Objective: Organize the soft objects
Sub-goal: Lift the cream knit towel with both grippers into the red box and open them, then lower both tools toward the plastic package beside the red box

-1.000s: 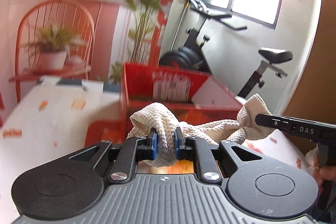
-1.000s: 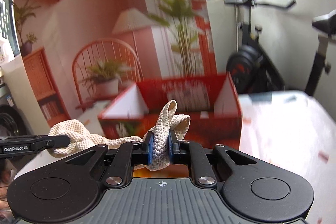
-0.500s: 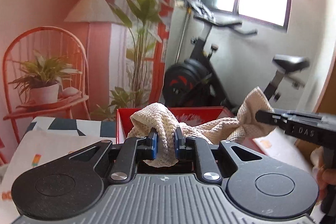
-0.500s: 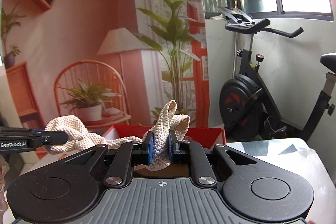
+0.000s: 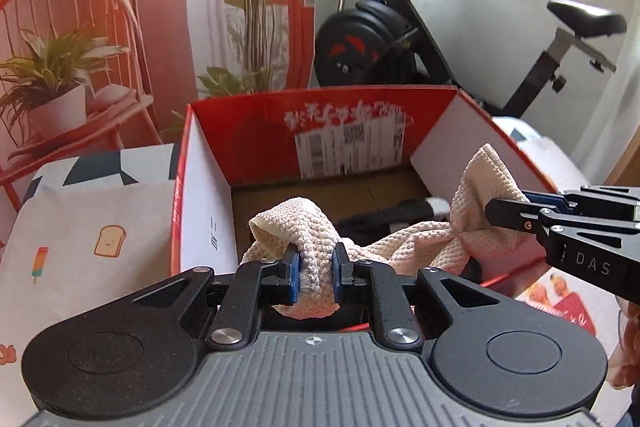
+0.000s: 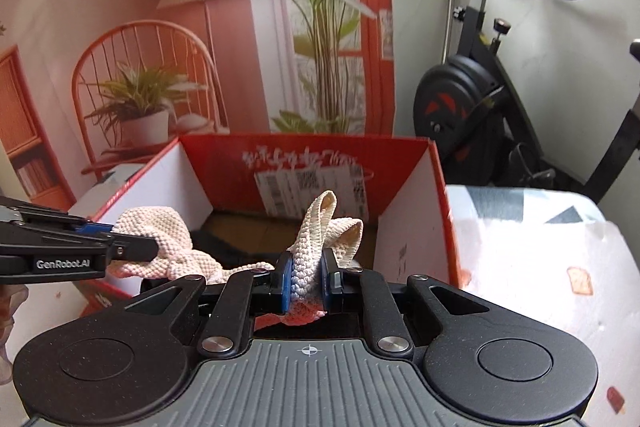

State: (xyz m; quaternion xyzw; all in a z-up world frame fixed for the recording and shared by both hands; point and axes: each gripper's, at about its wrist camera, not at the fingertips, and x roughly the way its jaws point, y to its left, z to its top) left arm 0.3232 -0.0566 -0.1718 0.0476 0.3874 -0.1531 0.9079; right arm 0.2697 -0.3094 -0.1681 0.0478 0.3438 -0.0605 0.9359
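A cream knitted cloth is stretched between both grippers over the open red cardboard box. My left gripper is shut on one bunched end of the cloth. My right gripper is shut on the other end, which folds up above the pads. In the left wrist view the right gripper comes in from the right; in the right wrist view the left gripper comes in from the left. Dark fabric lies on the box floor under the cloth.
The box stands on a surface with a printed white cover. Behind it are an exercise bike, a tall plant and a red wire chair with a potted plant. A hand shows at the right edge.
Both grippers have carried the cloth forward and tilted down over the box; its inside and floor now show. The grips on both ends are unchanged.
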